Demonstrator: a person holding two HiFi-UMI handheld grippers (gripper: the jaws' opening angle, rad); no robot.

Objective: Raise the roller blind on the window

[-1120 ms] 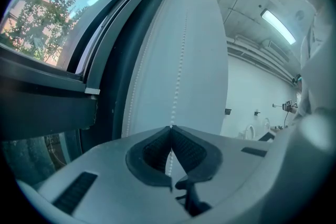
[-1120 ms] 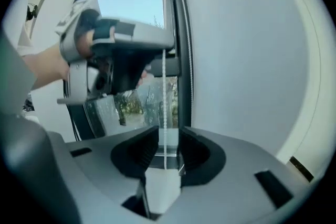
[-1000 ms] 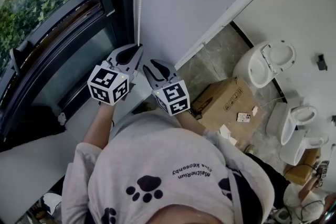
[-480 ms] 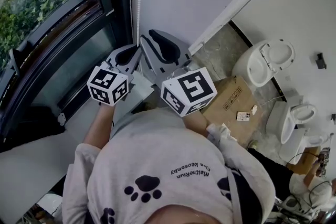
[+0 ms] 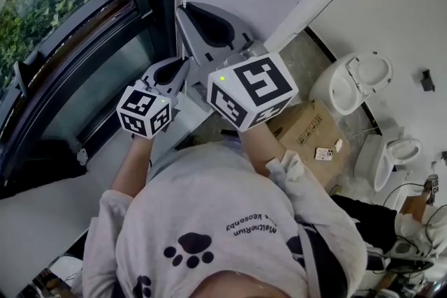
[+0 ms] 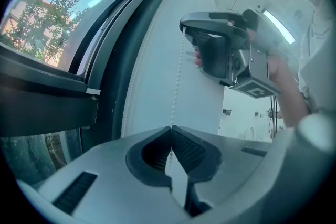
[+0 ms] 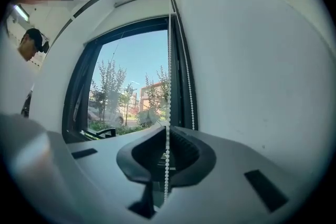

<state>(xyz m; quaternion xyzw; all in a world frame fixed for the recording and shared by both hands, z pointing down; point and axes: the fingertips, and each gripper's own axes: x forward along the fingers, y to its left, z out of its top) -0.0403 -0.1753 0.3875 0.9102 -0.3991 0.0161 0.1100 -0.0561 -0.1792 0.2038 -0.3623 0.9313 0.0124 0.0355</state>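
Mid-pull, I judge: left gripper (image 5: 184,66) clamps the bead chain (image 7: 168,86); right gripper (image 5: 181,10), higher in frame, has just been closing and now pinches it too, with at least 1 haul left.

Floor (image 5: 297,63): grey, mottled strip along the foot of the white wall. Closed cardboard box (image 5: 307,129) stands on it near that edge. White toilet (image 5: 353,84) just beside the box's far corner. Second white toilet (image 5: 392,158) off the box's right side, apart.

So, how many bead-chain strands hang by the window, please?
2: one strand runs between the right tongs, which have just been closing; the other strand hangs beside it, along the frame.
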